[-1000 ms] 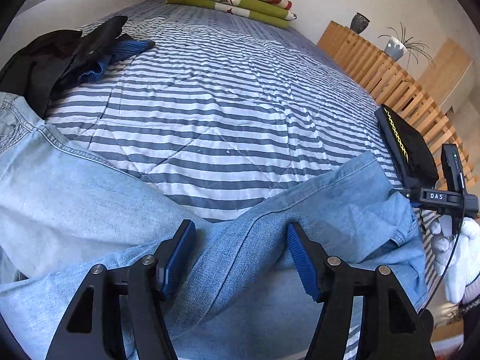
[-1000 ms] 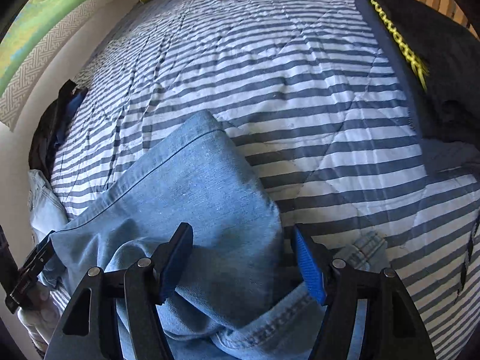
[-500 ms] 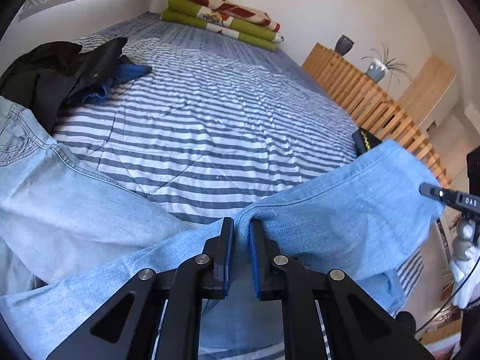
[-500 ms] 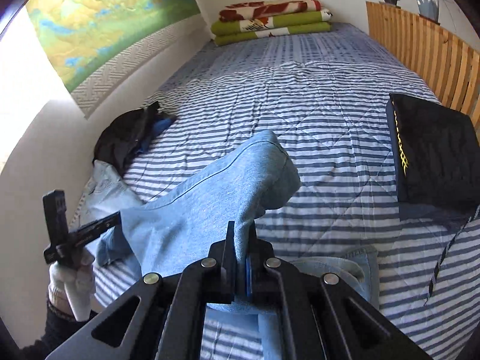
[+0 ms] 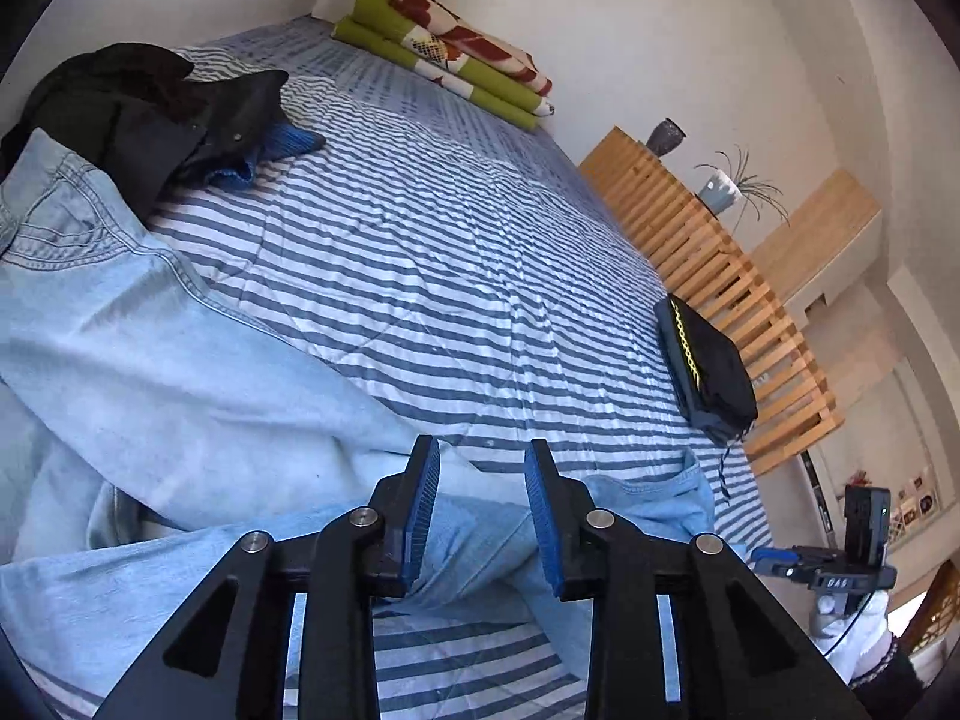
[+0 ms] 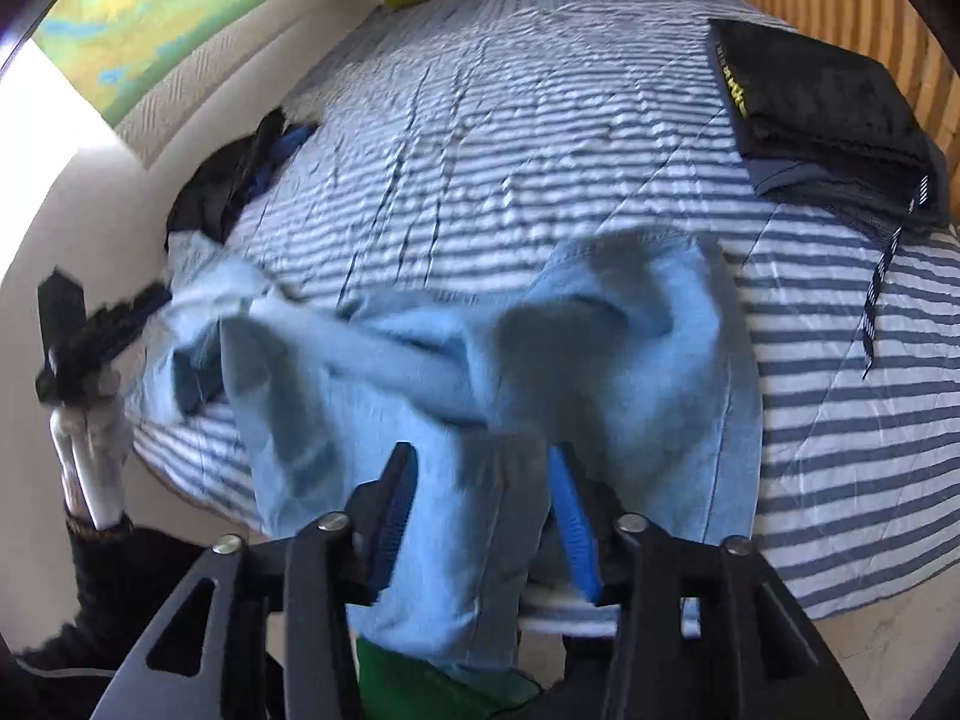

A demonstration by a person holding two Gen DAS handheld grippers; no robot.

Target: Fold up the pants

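Note:
The light blue jeans (image 5: pixel 180 372) lie crumpled along the near edge of the striped bed (image 5: pixel 450 252), waistband at the left. My left gripper (image 5: pixel 483 516) hovers open just above the middle of a leg, its blue pads apart and gripping nothing. In the blurred right wrist view the jeans (image 6: pixel 630 372) bunch up and hang over the bed's edge. My right gripper (image 6: pixel 480 525) is open there, with loose denim lying between its spread fingers. Each gripper shows in the other's view: the right gripper (image 5: pixel 852 576) and the left gripper (image 6: pixel 84 336), both in white-gloved hands.
A folded black garment (image 5: pixel 708 372) sits near the right bed edge beside a wooden slatted rail (image 5: pixel 708 252). A black and blue clothing pile (image 5: pixel 156 114) lies at the left. Folded green and red blankets (image 5: pixel 444 54) rest at the far end.
Both grippers were shut on a lifted jeans leg half a second ago. Both have opened, and the denim has dropped back onto the bed. The right gripper pulled back toward the bed's edge.

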